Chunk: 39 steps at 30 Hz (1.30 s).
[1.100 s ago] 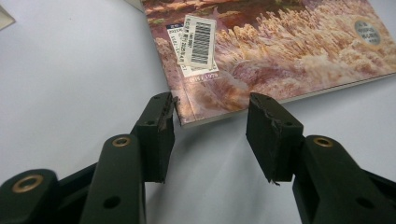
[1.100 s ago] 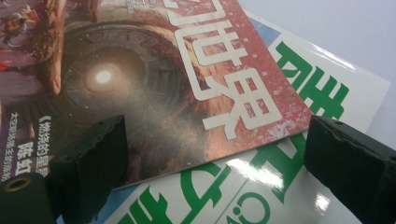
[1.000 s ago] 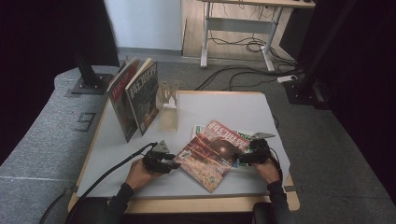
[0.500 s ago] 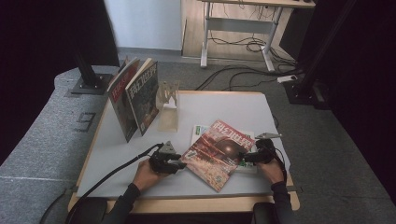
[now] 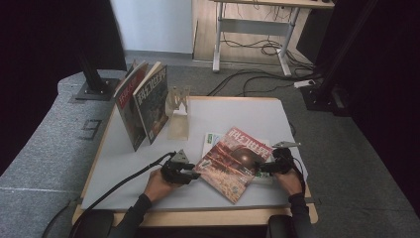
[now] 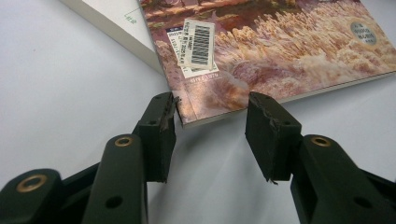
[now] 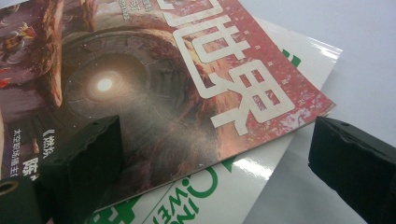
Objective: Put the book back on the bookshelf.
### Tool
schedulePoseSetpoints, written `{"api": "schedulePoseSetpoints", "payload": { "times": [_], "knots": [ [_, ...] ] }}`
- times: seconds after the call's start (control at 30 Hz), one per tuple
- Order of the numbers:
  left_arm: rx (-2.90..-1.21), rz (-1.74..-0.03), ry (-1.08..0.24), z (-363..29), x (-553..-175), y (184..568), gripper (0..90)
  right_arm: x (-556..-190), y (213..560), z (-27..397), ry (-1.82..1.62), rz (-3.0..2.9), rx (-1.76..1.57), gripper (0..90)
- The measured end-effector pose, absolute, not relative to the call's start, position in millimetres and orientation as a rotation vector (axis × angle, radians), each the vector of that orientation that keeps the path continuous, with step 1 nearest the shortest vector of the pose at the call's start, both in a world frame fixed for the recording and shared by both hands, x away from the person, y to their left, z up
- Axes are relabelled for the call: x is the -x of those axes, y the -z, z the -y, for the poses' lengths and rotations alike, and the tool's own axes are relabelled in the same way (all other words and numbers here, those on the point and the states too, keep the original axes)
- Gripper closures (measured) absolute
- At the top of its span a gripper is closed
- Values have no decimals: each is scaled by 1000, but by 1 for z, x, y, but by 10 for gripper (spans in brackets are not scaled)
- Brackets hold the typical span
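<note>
The left gripper (image 5: 194, 173) sits at the near-left corner of the red magazine (image 5: 234, 162), its jaws partly open. In the left gripper view that corner pokes into the gap between them: one pad touches the corner's edge, the other stands just clear of the cover, so nothing is clamped. A barcode sticker (image 6: 197, 43) lies on the cover a little beyond the jaws. The right gripper (image 5: 262, 167) is at the magazine's opposite side, jaws spread wide. In the right gripper view one jaw hovers over the dark round picture on the cover and the other sits off past the magazine's edge, over the bare table (image 5: 233, 116); it has hold of nothing.

The red magazine lies flat and skewed, on top of a white booklet with green lettering (image 7: 201, 196) that peeps out from under its far and right edges. Behind the magazine, toward the far left, a clear stand (image 5: 179, 113) rises from the table, and just left of that two more magazines (image 5: 143, 104) stand upright, leaning together.
</note>
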<state>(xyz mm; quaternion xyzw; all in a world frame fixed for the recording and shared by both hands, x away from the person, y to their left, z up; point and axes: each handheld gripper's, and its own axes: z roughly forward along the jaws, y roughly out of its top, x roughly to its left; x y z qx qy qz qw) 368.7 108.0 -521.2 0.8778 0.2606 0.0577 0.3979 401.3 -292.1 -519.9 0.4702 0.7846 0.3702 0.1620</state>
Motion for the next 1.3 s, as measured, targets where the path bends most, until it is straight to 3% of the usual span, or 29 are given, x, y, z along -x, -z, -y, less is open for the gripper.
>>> {"api": "schedulePoseSetpoints", "payload": {
  "times": [1.17,1.27,1.3],
  "knots": [
    [-2228,-638,-134,-88,-373,521,518,-395,514,320,-1059,-2174,-1428,41],
    [-2247,-632,-133,-89,-374,522,508,-396,516,319,-1059,-2176,-1430,40],
    [-2255,-637,-130,-90,-375,522,464,-396,517,318,-1060,-2181,-1433,38]
  ]
}}
